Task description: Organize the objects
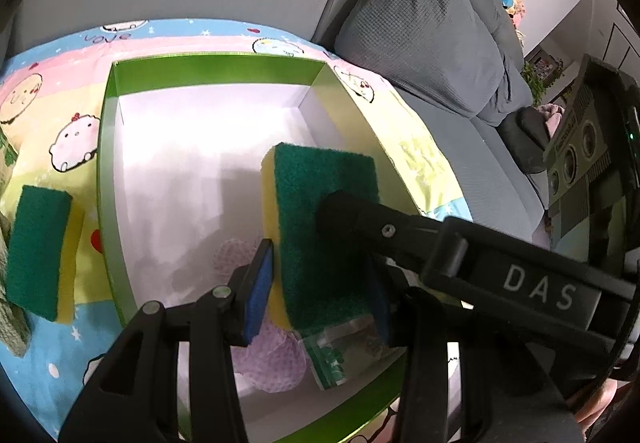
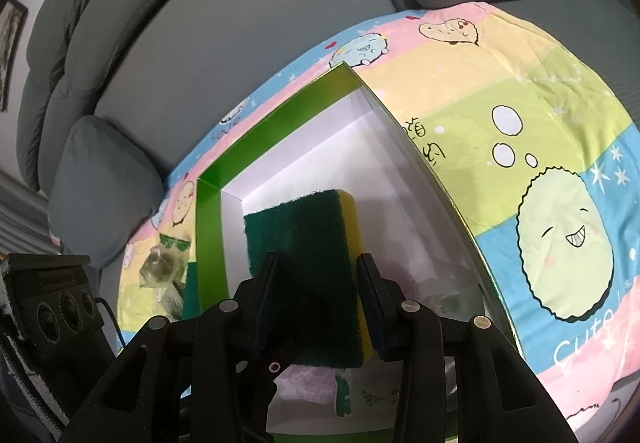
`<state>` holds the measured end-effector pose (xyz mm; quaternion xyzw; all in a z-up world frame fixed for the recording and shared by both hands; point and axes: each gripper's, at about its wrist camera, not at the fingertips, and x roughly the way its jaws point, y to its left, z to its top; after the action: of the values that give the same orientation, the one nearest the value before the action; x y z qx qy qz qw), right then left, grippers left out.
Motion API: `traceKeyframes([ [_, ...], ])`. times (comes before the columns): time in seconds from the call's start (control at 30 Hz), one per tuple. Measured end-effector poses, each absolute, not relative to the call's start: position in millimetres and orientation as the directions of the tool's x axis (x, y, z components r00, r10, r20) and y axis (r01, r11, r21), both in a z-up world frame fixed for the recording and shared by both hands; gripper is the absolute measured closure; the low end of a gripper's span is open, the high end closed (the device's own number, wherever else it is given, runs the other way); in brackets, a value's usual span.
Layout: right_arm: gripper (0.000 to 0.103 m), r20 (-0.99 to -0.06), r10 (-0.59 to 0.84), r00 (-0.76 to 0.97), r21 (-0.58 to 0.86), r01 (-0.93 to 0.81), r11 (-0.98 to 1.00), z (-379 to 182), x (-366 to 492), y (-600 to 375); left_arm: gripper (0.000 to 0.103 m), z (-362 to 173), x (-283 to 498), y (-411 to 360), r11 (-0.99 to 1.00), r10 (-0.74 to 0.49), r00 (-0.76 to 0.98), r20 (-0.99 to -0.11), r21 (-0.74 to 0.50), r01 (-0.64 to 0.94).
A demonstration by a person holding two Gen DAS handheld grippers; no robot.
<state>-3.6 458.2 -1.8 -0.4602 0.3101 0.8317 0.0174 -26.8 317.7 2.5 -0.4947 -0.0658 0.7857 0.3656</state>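
Sponge [image 1: 324, 203] first: green scouring face up, yellow foam showing along one long edge, and it is hanging over the open box [image 1: 108, 171], not yet resting on anything. The left tool [image 1: 320, 267] is pinching it, one blue pad against the yellow edge and the other against the opposite edge. The right tool [image 2: 318, 263] is reaching in from the right and is closed on the same sponge, a pad on each side; which one is carrying the weight I cannot tell.

Working outward, the sponge's long axis is running straight ahead along the left tool's fingers, toward the box's far wall. Directly beneath are a pink mesh scrubber [image 1: 272, 363] and a green-printed packet [image 1: 344, 355], crowding the near corner. Bare white floor is lying ahead and to the left, so I judge the drop is calling for a small carry forward. Outside the left wall, a second sponge [image 1: 36, 251] is waiting on the cartoon cloth [image 1: 52, 115], nearer the left tool.
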Motion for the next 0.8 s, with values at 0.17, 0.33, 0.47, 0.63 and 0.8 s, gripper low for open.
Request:
traceKeyframes([
  [0.17, 0.061, -0.793, -0.246, -0.557, 0.490, -0.343, -0.802, -8, -6, 463, 0.061, -4, -30, 321, -0.723, 0.642, -0.218, -0.735, -0.484, -0.494],
  [0.33, 0.061, -0.818, -0.203, -0.537, 0.445, -0.370, -0.816, -13, -9, 465, 0.060, -11, -33, 325, -0.730, 0.634, -0.202, -0.746, -0.492, -0.474],
  [0.47, 0.061, -0.831, -0.192, -0.523, 0.434, -0.393, -0.810, -19, -10, 469, 0.060, -15, -34, 328, -0.736, 0.630, -0.199, -0.751, -0.495, -0.461],
  [0.63, 0.061, -0.836, -0.159, -0.525, 0.408, -0.400, -0.821, -16, -10, 468, 0.060, -13, -36, 326, -0.738, 0.633, -0.191, -0.750, -0.509, -0.443],
  [0.8, 0.061, -0.832, -0.129, -0.539, 0.387, -0.398, -0.832, -9, -6, 467, 0.062, -2, -31, 317, -0.721, 0.659, -0.203, -0.724, -0.530, -0.446],
])
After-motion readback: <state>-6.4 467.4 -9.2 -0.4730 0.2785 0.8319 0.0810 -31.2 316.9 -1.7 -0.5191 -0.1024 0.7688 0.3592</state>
